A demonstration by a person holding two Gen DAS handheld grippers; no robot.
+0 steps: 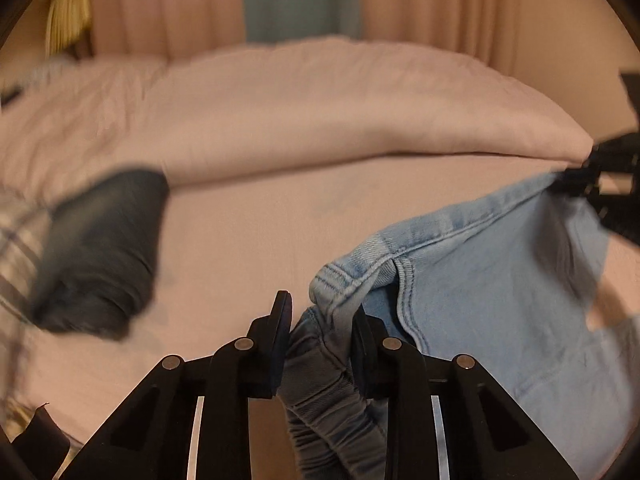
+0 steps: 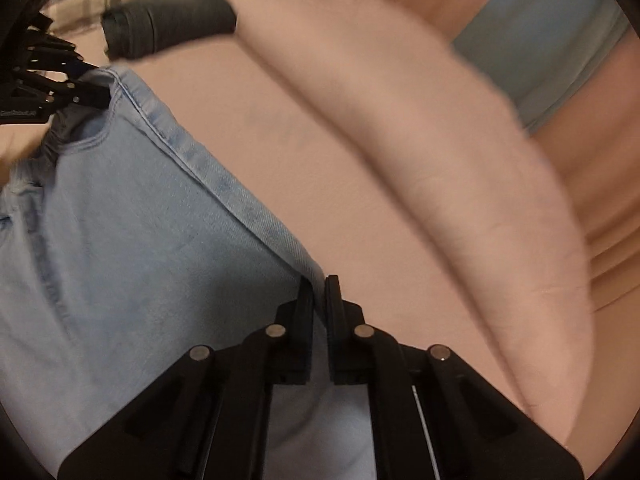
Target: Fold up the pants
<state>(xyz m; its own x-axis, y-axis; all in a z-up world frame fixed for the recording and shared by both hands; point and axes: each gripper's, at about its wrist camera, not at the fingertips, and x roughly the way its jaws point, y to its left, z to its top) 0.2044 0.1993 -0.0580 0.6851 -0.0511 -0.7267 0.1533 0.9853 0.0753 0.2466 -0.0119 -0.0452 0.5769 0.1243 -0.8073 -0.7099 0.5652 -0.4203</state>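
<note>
I hold jeans [image 1: 480,280] stretched in air between both grippers, above bed [image 1: 280,220]. Left gripper [image 1: 320,344] clamped on bunched waistband, thick wad between pads. Right gripper [image 2: 320,312] pinched on thin side edge, seam running ahead and left toward left gripper. Denim soft but weighty, hangs and sags below both grips; not slippery, seams stiff. I judge seams and waistband best hold points. Dark folded garment [image 1: 100,252] ahead-left of left gripper, well apart. Motion blur hides detail.
</note>
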